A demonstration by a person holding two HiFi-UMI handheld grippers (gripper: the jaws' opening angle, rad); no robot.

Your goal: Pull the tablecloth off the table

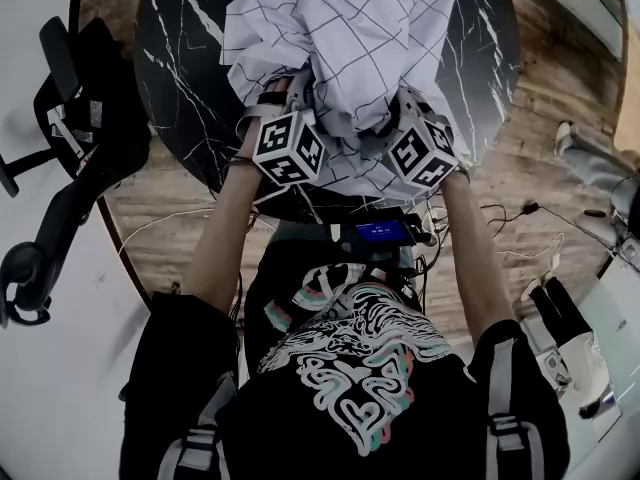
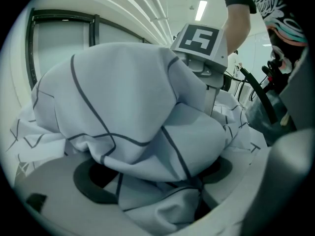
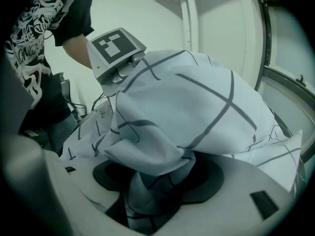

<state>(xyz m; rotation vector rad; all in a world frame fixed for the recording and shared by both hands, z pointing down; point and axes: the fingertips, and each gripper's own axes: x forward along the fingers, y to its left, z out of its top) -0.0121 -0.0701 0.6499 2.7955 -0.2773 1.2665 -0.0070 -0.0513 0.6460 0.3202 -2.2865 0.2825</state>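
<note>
White cloth w/ dark grid lines: 1 tablecloth (image 1: 340, 38), 1 round black marble table (image 1: 180, 48) & 2 grippers, L gripper (image 1: 283, 98) & R gripper (image 1: 415, 108), each clamped tight on a bunch of the tablecloth by the table's near edge. The tablecloth sits in a crumpled heap on the table top, its long way running from the grippers toward the far side. Only the head view shows the table & 1 black chair (image 1: 70, 198) at left. Only the 2 gripper views show cloth squeezed between the jaws, & each shows the other gripper's marker cube (image 2: 202, 41).
</note>
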